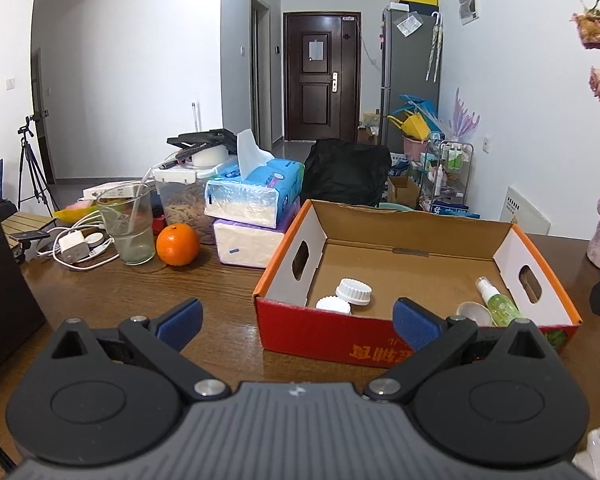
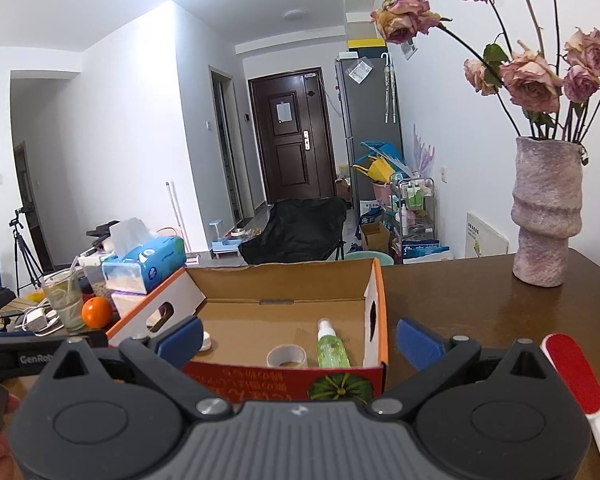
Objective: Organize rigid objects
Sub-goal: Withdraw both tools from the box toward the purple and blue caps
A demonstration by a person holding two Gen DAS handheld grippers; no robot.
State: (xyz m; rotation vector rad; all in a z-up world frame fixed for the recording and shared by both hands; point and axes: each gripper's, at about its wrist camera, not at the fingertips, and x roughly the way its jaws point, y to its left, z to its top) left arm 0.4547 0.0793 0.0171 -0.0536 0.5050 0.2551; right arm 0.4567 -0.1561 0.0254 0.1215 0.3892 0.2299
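Observation:
An open cardboard box (image 1: 324, 332) with a red front and orange rim sits on the wooden table; it also shows in the right wrist view (image 2: 374, 308). Inside lie two white-capped bottles (image 1: 354, 291), a green spray bottle (image 1: 496, 304) (image 2: 330, 346) and a tape roll (image 1: 474, 313) (image 2: 286, 356). My left gripper (image 1: 298, 322) is open and empty, just in front of the box's left half. My right gripper (image 2: 300, 338) is open and empty, in front of the box's right half. A red-and-white lint brush (image 2: 578, 380) lies on the table right of my right gripper.
Left of the box stand stacked tissue packs (image 1: 256, 196), an orange (image 1: 178, 245), a glass with a straw (image 1: 129, 226), a charger with cables (image 1: 74, 246) and a food container (image 1: 182, 196). A pink vase of dried roses (image 2: 544, 216) stands at the table's far right.

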